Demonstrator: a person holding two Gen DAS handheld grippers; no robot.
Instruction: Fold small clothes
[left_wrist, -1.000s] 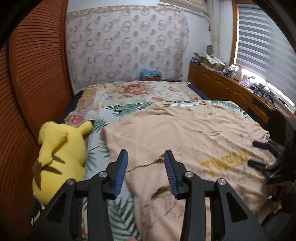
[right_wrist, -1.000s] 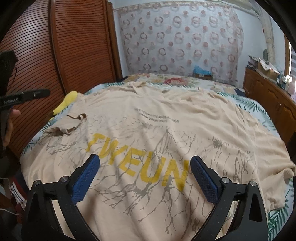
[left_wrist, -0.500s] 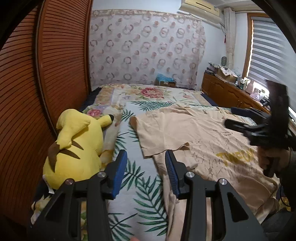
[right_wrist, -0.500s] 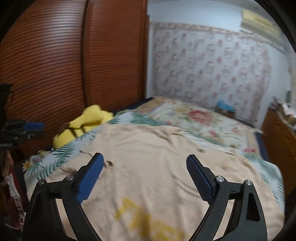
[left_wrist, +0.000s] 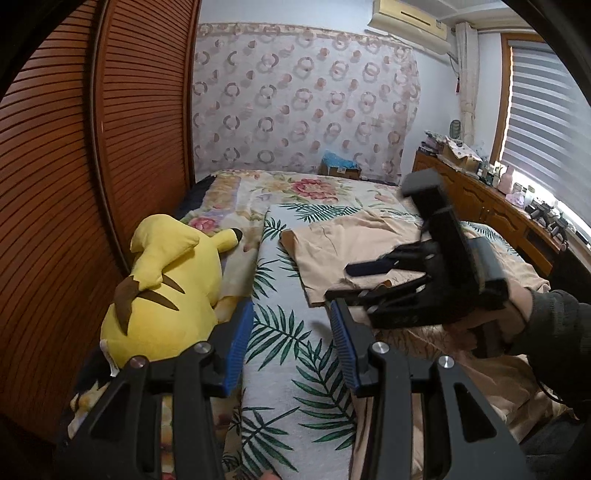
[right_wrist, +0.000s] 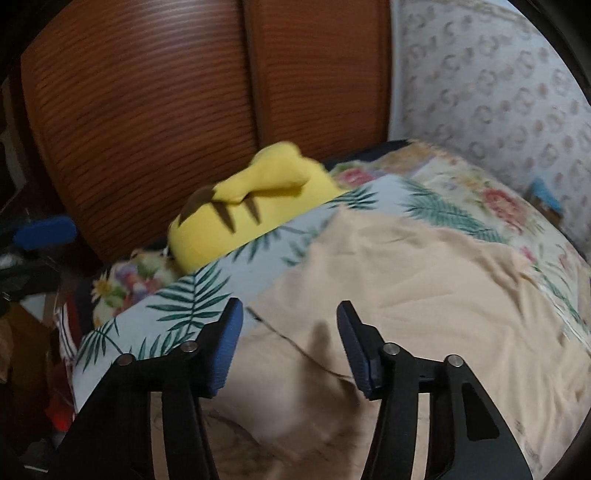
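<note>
A beige T-shirt (left_wrist: 354, 236) (right_wrist: 424, 295) lies spread flat on the bed. My left gripper (left_wrist: 291, 328) hangs open over the leaf-print sheet (left_wrist: 280, 369), just left of the shirt, with nothing between its blue pads. My right gripper (right_wrist: 290, 325) (left_wrist: 341, 282), held by a gloved hand (left_wrist: 517, 317), points down at the shirt's left edge. Its jaws are closing, with a wide gap still between them. The cloth lies under them, and I see none of it pinched. The picture in the right wrist view is blurred by motion.
A yellow plush toy (left_wrist: 162, 295) (right_wrist: 251, 214) lies at the bed's left side against louvred wooden doors (left_wrist: 110, 147). A wooden dresser (left_wrist: 480, 199) with clutter runs along the right under the window blinds. A small box (left_wrist: 340, 168) sits by the far wall.
The right gripper swung left across the shirt, from over the yellow print to its left edge, and its jaws narrowed. The left gripper shifted left off the shirt onto the leaf sheet.
</note>
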